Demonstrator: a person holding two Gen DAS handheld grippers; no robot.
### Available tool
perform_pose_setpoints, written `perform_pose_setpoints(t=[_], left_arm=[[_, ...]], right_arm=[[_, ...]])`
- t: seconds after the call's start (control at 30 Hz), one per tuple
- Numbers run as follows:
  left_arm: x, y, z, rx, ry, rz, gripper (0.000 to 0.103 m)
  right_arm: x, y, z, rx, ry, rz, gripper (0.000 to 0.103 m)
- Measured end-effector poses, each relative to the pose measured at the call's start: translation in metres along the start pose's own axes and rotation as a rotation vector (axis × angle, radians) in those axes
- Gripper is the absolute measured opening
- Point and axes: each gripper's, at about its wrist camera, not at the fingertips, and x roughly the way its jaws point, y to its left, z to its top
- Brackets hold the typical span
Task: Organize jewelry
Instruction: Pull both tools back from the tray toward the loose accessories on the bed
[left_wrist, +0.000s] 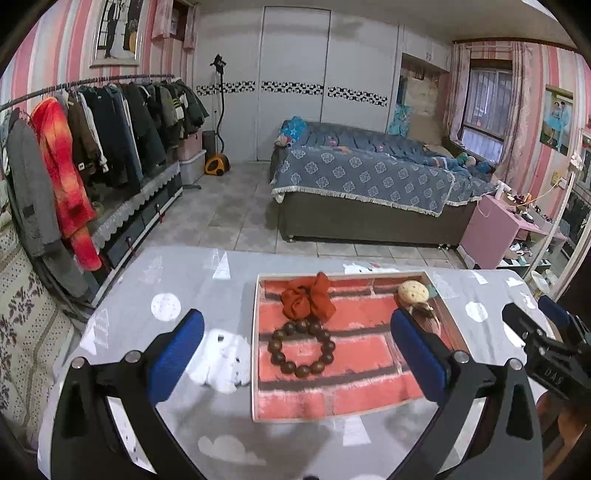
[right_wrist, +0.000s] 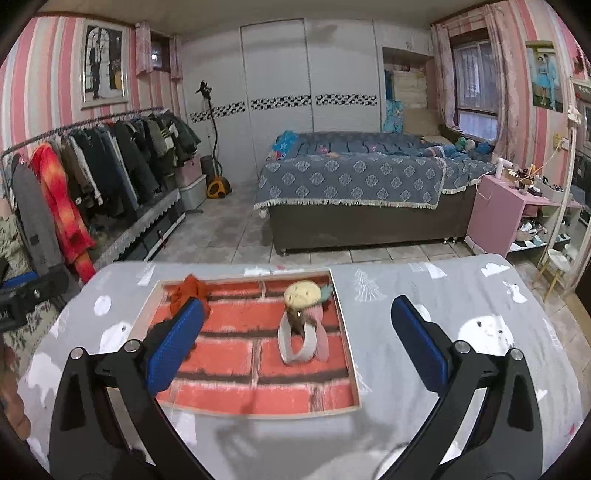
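Wooden bead bracelet (left_wrist: 302, 348) in tray (left_wrist: 255, 354); left tool (left_wrist: 297, 356) and right tool (right_wrist: 297, 349) both released, empty. Could scatter if nudged carelessly.

Glossy dark wooden bead bracelet (left_wrist: 303, 348) and crumpled orange cloth scrunchie (left_wrist: 307, 296) lie in a matt brick-print tray (left_wrist: 332, 398) on the smooth counter (left_wrist: 177, 280).

One scrunchie (left_wrist: 308, 297), one bracelet (left_wrist: 303, 347), one hairband (right_wrist: 303, 332).
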Motion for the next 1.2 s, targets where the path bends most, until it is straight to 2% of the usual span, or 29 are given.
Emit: perform_pose_setpoints(t=[0.13, 0.37, 0.6, 0.93, 1.2], left_arm=[[-0.019, 0.0, -0.013, 0.021, -0.008, 0.012, 0.099], [-0.04, 0.004, -0.044, 0.075, -0.012, 0.053, 0.099], [-0.051, 0.023, -0.071, 0.049, 0.021, 0.045, 0.099], [-0.06, 0.055, -0.115, 0.036, 0.055, 0.078, 0.099], [-0.06, 0.076, -0.147, 0.048, 0.079, 0.1, 0.099]], right_arm=[[-0.024, -0.008, -0.012, -0.025, -0.004, -0.052, 0.099], [-0.058, -0.032, -0.035, 0.008, 0.013, -0.097, 0.099], [-0.088, -0.053, -0.063, 0.032, 0.02, -0.128, 0.099], [-0.096, -0.062, -0.119, 0.022, 0.085, -0.183, 0.099], [-0.102, -0.066, -0.15, 0.034, 0.115, -0.198, 0.099]])
